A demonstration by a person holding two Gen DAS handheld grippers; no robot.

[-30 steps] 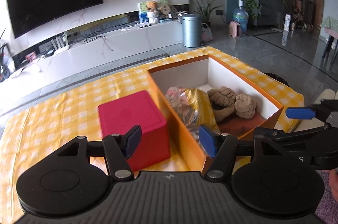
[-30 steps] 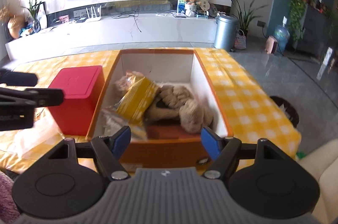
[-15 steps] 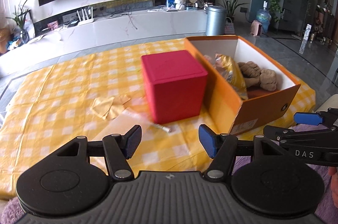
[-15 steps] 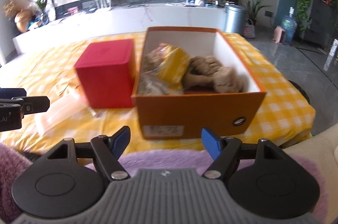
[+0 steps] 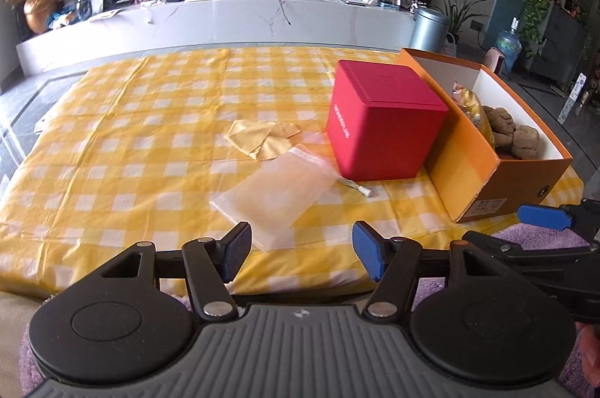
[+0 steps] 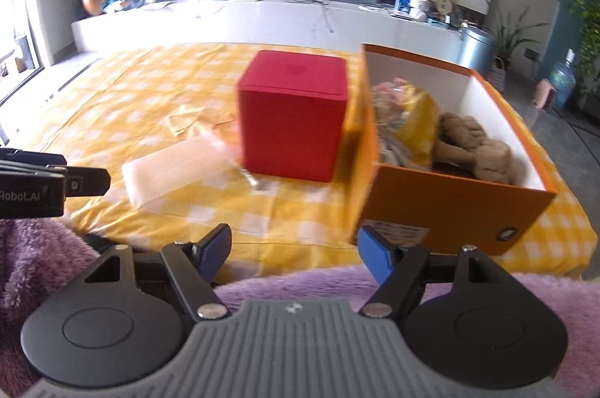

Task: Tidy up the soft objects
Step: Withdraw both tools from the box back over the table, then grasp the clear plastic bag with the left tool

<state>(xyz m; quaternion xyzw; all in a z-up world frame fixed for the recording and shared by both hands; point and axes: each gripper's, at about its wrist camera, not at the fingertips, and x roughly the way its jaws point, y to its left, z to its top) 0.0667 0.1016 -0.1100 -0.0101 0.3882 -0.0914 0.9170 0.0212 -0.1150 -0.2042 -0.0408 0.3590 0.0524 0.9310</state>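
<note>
An orange box (image 5: 468, 165) (image 6: 446, 195) stands at the table's right end. It holds a brown plush toy (image 5: 513, 135) (image 6: 476, 146) and a yellow soft bag (image 5: 474, 109) (image 6: 412, 120). A clear plastic pouch (image 5: 277, 191) (image 6: 176, 169) and a small yellow cloth (image 5: 258, 139) (image 6: 187, 120) lie flat on the checked tablecloth. My left gripper (image 5: 300, 255) is open and empty at the table's near edge. My right gripper (image 6: 294, 253) is open and empty, in front of the orange box.
A red cube box (image 5: 382, 124) (image 6: 292, 113) stands against the orange box's left side. A small white stick (image 5: 356, 188) lies by its front. A purple fluffy cover (image 6: 300, 285) lies below the near table edge. A TV bench (image 5: 225, 19) runs behind.
Both grippers have pulled back from above the orange box to the table's near edge and turned left. The pouch and cloth have come into view. Nothing was picked up.
</note>
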